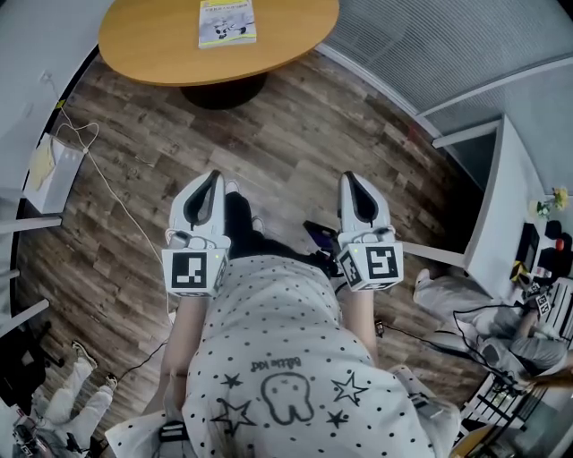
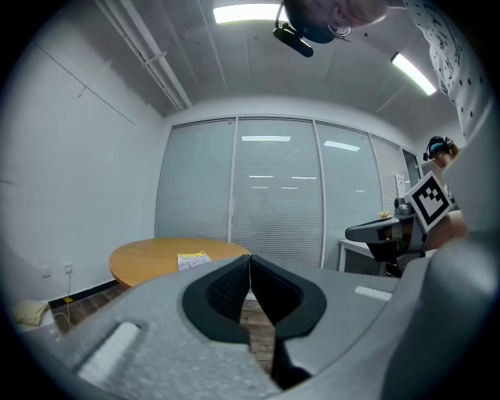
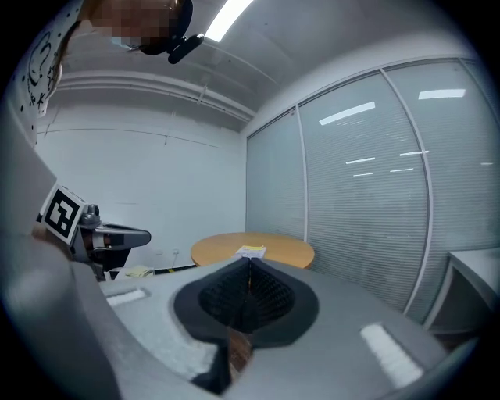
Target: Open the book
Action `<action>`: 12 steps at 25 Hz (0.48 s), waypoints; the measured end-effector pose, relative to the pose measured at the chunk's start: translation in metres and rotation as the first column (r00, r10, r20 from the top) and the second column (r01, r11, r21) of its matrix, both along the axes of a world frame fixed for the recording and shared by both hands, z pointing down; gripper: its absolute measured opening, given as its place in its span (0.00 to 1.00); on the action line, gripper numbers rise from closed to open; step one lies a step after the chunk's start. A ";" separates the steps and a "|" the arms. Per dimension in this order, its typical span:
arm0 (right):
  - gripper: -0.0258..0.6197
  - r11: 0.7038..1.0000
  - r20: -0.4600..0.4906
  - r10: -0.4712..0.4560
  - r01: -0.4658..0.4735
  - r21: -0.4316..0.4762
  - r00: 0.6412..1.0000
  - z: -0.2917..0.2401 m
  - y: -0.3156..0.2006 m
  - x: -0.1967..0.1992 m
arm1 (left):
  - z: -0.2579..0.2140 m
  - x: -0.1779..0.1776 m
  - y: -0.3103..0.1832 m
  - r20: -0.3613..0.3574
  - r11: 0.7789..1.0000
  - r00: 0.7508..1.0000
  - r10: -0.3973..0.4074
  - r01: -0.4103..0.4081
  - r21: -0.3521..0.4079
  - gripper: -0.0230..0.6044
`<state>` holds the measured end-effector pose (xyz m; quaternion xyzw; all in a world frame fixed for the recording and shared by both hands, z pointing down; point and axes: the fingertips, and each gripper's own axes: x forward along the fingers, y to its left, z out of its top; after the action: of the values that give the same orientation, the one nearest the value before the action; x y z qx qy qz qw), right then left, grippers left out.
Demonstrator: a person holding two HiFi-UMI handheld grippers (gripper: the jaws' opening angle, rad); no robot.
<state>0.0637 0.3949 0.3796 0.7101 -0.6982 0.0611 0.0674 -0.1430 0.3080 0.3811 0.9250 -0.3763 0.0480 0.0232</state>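
A thin paperback book with a yellow and white cover (image 1: 226, 22) lies closed and flat on a round, light-brown wooden table (image 1: 143, 49). It sits on the table top, set back from the edge nearest the person. Nothing touches the book.

The table stands on a dark round pedestal (image 1: 222, 92) over a grey-brown wood-plank floor (image 1: 269, 152).

On the person's side of the table, well apart from it, two white and grey hand-held grippers are held side by side above the floor, both pointing towards the table. The left gripper (image 1: 213, 176) has its black ridged pads pressed together at the tips, with nothing between them. The right gripper (image 1: 351, 179) is the same: jaws closed, empty. Each carries a cube with black and white square markers at its rear.

In both gripper views the book shows small on the table, beyond the closed tips.

Left of the table, a white paper bag (image 1: 49, 170) leans by the wall, with a thin white cable trailing across the floor. Right of the table runs a glass wall with pale blinds (image 1: 430, 45).

The person wears a white top with black dots and stars (image 1: 286, 358).
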 end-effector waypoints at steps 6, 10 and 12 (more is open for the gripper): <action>0.05 1.000 0.020 0.025 -0.025 -0.010 0.999 0.002 -0.008 0.009 | 0.000 0.010 -0.013 0.002 1.000 1.000 0.012 -0.012 -0.005 0.06; 0.05 0.999 0.022 0.041 -0.041 -0.015 0.999 0.002 -0.022 0.018 | -0.001 0.018 -0.030 -0.002 1.000 1.000 0.020 -0.020 -0.008 0.06; 0.05 0.999 0.024 0.048 -0.047 -0.024 0.999 0.004 -0.031 0.024 | -0.001 0.024 -0.041 -0.004 1.000 1.000 0.024 -0.024 -0.013 0.06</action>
<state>0.0876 0.3640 0.3840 0.7248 -0.6812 0.0796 0.0656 -0.1186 0.2665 0.3806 0.9294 -0.3647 0.0490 0.0291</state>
